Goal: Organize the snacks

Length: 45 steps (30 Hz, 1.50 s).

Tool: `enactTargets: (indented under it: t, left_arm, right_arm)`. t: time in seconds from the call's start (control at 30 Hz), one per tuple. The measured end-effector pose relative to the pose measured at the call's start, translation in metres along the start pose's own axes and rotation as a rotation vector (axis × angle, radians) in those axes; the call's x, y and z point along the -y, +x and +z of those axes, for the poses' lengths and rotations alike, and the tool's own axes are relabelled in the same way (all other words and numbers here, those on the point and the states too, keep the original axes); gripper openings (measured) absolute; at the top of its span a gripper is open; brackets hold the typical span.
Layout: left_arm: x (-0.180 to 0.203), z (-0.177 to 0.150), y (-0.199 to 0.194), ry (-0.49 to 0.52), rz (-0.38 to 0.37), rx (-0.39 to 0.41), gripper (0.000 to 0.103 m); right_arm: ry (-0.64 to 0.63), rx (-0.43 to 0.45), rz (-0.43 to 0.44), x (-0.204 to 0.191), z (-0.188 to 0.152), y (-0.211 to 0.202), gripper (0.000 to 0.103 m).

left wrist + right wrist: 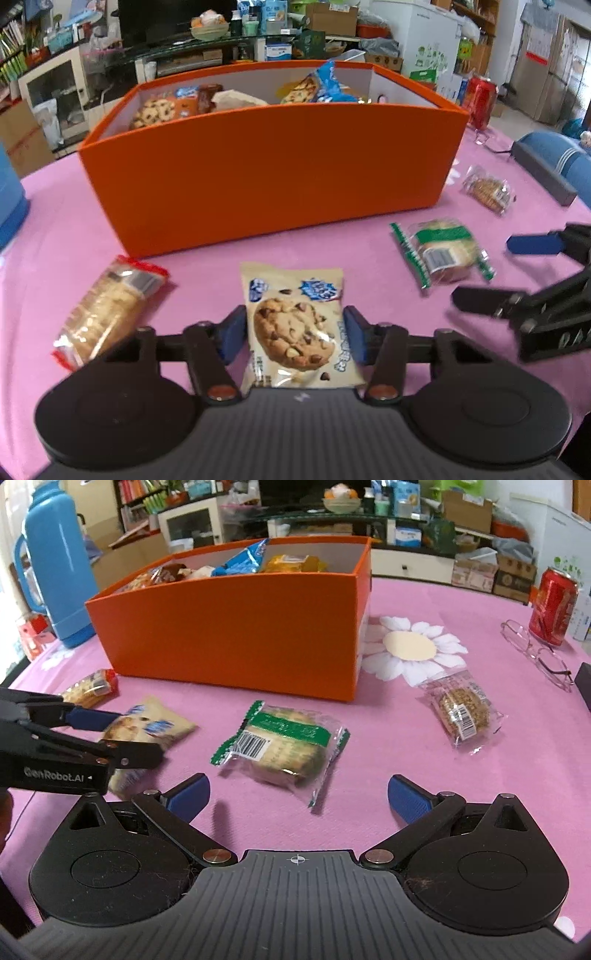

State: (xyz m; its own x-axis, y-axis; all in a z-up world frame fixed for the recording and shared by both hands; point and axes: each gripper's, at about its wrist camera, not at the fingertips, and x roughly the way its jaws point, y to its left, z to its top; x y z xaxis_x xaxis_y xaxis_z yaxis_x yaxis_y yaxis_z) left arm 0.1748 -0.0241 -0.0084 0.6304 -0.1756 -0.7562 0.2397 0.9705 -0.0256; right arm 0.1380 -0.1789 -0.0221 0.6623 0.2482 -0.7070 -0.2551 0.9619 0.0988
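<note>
An orange box (266, 173) holding several snack packs stands on the pink tablecloth; it also shows in the right wrist view (236, 627). My left gripper (293, 338) has its blue pads on both sides of a chocolate chip cookie pack (295, 328), touching or nearly touching it as it lies on the cloth; the same pack shows in the right wrist view (147, 727). My right gripper (297, 797) is open and empty, just short of a green-labelled pastry pack (284, 746), which also shows in the left wrist view (441, 251).
A red-edged cracker pack (107, 310) lies left of the cookie pack. A clear-wrapped round biscuit (461, 709) lies right of the box. A red can (552, 607), eyeglasses (535, 653) and a blue thermos (55, 561) stand around the table.
</note>
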Motion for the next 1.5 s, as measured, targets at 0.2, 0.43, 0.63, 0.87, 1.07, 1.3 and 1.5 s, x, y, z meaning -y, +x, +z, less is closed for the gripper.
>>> enactTargets:
  t: [0.2, 0.43, 0.63, 0.87, 1.07, 1.3, 1.5]
  left_arm:
    - [-0.026, -0.010, -0.014, -0.051, 0.000, -0.023, 0.051]
    - [-0.049, -0.019, -0.028, -0.119, -0.039, -0.040, 0.051]
    - [-0.046, -0.018, -0.028, -0.111, -0.027, -0.050, 0.051]
    - [-0.043, -0.020, -0.029, -0.098, -0.007, -0.037, 0.058]
    - [-0.050, -0.021, -0.028, -0.130, -0.006, -0.025, 0.066]
    - [-0.038, -0.020, -0.024, -0.063, 0.025, -0.017, 0.066]
    - [-0.030, -0.020, -0.022, -0.031, 0.046, -0.015, 0.066]
  right_arm:
    - [-0.119, 0.077, 0.044, -0.011, 0.016, -0.001, 0.093]
    - [-0.205, 0.050, 0.087, -0.021, 0.039, 0.027, 0.093]
    - [-0.143, -0.033, 0.135, -0.019, 0.039, 0.045, 0.093]
    - [-0.113, -0.066, 0.145, -0.036, 0.004, 0.013, 0.093]
    - [-0.119, -0.016, 0.075, -0.039, 0.006, 0.008, 0.093]
    - [-0.160, -0.039, 0.047, -0.042, 0.005, 0.023, 0.093]
    - [-0.155, -0.033, 0.042, -0.042, 0.004, 0.023, 0.093]
